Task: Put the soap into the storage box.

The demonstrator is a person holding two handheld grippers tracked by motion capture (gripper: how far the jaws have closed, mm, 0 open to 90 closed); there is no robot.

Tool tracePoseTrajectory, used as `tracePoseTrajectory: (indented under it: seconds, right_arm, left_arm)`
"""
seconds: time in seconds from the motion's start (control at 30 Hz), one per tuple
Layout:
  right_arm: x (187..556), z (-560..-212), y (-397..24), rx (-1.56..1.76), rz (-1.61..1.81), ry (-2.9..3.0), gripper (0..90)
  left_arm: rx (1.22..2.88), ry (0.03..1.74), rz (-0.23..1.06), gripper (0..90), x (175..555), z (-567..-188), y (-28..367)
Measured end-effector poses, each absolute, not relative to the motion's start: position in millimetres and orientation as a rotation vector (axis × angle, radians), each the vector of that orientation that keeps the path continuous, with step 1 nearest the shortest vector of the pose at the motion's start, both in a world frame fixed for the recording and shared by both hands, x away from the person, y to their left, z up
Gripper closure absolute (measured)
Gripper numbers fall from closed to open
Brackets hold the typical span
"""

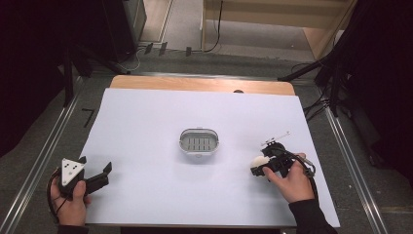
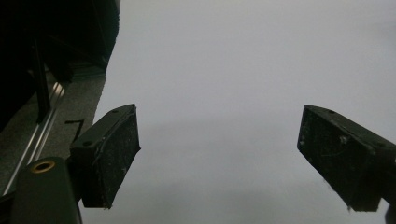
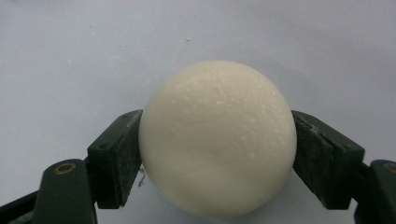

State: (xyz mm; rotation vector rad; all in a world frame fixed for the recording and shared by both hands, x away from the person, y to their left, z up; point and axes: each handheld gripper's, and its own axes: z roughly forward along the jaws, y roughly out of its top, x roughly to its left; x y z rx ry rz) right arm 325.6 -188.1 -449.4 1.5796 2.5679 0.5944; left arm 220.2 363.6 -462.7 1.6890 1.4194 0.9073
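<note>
Soap bar (image 3: 217, 138), round and cream-white, sits clamped between the jaws of the right gripper (image 1: 259, 165) near the counter's (image 1: 146, 122) right edge, toward the near side. Left gripper (image 1: 95, 171) rests at the near left corner, jaws wide apart around nothing. A clear slotted soap dish (image 1: 198, 141) stands mid-counter, well apart from both.

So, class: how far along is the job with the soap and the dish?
Done: the right claw is shut on the white soap. In hand: soap held right of the dish, apart from it. Left: the dish has no soap in it; the left claw is open, holding nothing.
</note>
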Motion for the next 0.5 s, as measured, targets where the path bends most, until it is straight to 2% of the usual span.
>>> tracePoseTrajectory:
  seconds: [0.5]
  right_arm:
    - [326.3,-449.4,-184.3,1.593,0.595,2.539,23.3]
  left_arm:
    - [1.690,1.419,0.908,13.6,220.3,-462.7,363.7]
